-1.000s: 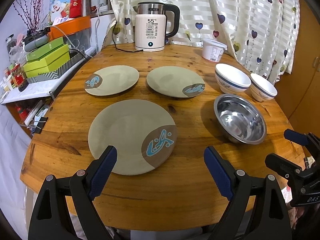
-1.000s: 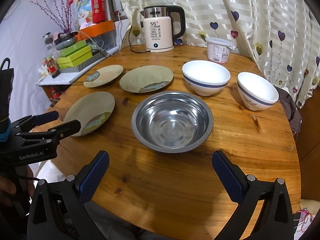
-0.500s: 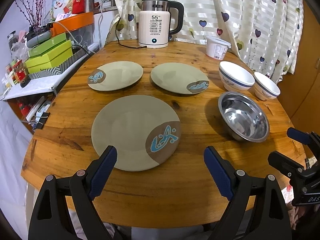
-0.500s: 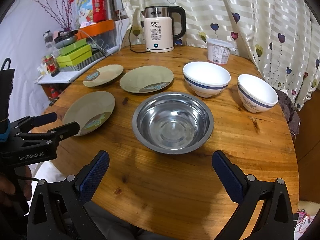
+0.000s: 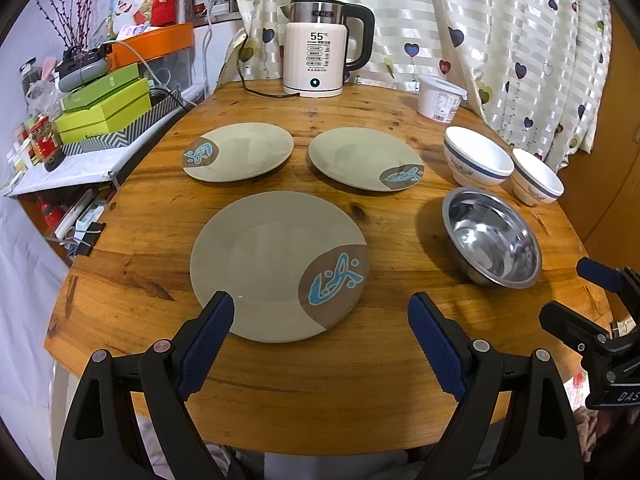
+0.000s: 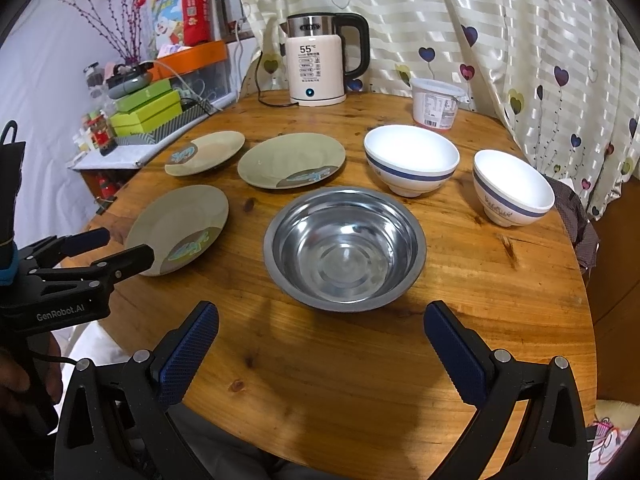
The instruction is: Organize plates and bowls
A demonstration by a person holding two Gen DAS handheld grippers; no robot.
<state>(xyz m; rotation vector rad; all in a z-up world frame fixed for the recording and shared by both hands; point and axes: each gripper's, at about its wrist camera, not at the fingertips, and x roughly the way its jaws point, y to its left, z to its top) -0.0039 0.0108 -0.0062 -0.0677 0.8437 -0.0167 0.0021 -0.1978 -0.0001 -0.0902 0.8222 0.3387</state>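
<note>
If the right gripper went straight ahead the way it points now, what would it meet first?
Most likely the steel bowl: it sits centred ahead of the open right gripper, nothing between them. Past it are the white bowls. Whether the fingers would meet its rim or pass above it is unclear.

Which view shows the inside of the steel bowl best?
The right wrist view: the steel bowl sits centred, its whole empty inside visible. The left wrist view shows it off to the right, distorted.

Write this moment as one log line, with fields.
left gripper: open, by near plate | right gripper: open, before steel bowl | nothing held | no stacking yet
</note>
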